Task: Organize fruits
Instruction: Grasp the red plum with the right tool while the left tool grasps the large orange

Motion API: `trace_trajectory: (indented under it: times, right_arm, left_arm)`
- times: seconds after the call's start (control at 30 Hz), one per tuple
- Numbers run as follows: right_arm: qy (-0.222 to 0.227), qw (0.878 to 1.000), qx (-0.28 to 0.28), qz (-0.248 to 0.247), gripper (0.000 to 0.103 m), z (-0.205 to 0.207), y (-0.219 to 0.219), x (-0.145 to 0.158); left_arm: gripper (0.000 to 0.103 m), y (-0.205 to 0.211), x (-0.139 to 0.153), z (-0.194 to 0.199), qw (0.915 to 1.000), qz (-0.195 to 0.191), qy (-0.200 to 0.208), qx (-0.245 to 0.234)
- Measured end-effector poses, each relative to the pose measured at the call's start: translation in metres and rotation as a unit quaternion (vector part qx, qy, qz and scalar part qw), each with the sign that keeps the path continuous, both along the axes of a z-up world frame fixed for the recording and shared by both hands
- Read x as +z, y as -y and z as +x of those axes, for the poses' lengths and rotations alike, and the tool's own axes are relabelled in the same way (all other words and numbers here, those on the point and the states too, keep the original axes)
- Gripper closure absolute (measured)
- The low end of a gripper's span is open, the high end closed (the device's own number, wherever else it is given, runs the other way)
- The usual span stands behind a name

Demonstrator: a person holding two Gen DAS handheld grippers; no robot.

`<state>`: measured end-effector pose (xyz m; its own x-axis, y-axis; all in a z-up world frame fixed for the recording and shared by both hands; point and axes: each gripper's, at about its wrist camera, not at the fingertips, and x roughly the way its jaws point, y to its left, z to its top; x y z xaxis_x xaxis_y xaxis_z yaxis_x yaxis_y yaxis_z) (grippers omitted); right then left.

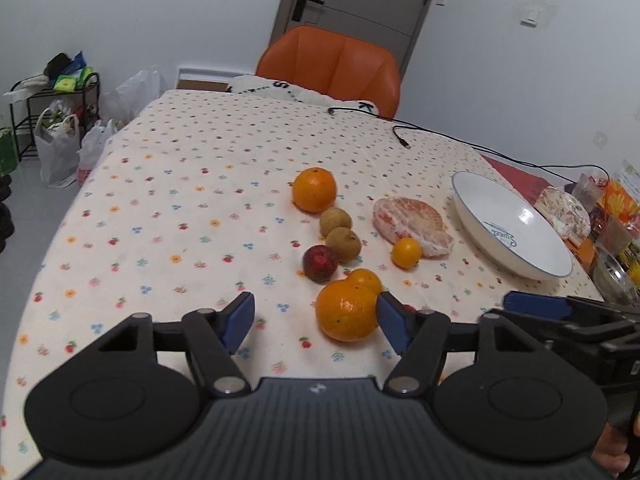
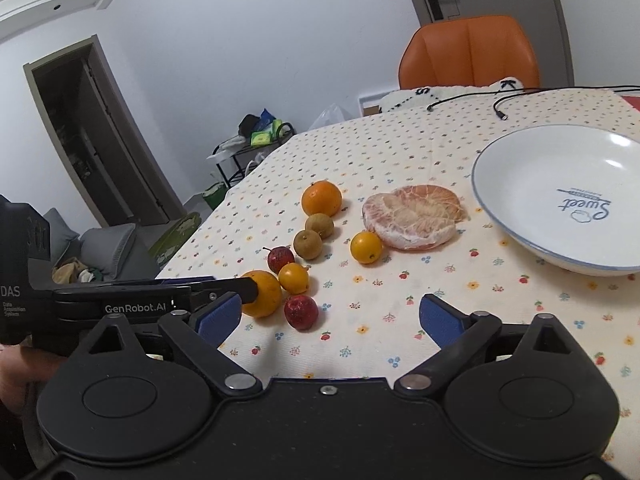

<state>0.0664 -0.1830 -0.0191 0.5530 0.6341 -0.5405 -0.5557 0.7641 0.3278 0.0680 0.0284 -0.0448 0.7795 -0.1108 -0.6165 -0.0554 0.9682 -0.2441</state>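
Bare cloth (image 2: 360,344) is seen between the right tongs (image 2: 330,314); fruits (image 2: 300,276) are clustered ahead-left, a bowl (image 2: 520,236) ahead-right.

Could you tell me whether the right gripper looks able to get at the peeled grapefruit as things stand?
Probably yes. The right gripper is open, and only bare tablecloth lies between it and the peeled grapefruit; the small yellow fruit beside it sits slightly left of that line.
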Motion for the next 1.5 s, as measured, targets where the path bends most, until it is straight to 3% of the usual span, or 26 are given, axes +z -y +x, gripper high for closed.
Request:
trace_trajectory:
  times: [0.13, 0.33, 0.53, 0.63, 0.73, 0.83, 1.5]
  right_arm:
    - [-0.005, 1.000, 0.015, 0.001, 0.019, 0.002, -0.006, -0.003]
    - [-0.013, 0.999, 0.029, -0.002, 0.031, 0.006, -0.011, -0.007]
    - [-0.010, 0.999, 0.049, -0.008, 0.041, 0.009, -0.023, -0.010]
    - [-0.013, 0.998, 0.055, -0.014, 0.050, 0.012, -0.030, -0.013]
    - [-0.011, 0.998, 0.061, -0.022, 0.062, 0.014, -0.037, -0.016]
    - [-0.001, 0.998, 0.060, -0.032, 0.081, 0.013, -0.039, -0.018]
    - [0.044, 0.999, -0.014, -0.013, 0.082, 0.021, 0.023, 0.015]
  left_arm:
    - [0.044, 0.006, -0.002, 0.006, 0.9998, -0.007, -0.006, -0.015]
    - [0.066, 0.009, -0.006, 0.012, 0.9990, -0.029, -0.009, -0.034]
    - [0.067, 0.002, -0.001, 0.008, 0.9990, -0.034, -0.002, -0.029]
    - [0.067, -0.002, 0.003, 0.005, 0.9994, -0.028, 0.005, -0.021]
    - [0.067, -0.006, 0.004, 0.004, 0.9994, -0.030, 0.006, -0.015]
    - [0.067, -0.008, 0.004, 0.004, 0.9995, -0.030, 0.004, -0.012]
    - [0.067, 0.028, 0.031, 0.027, 0.9983, -0.004, 0.035, -0.048]
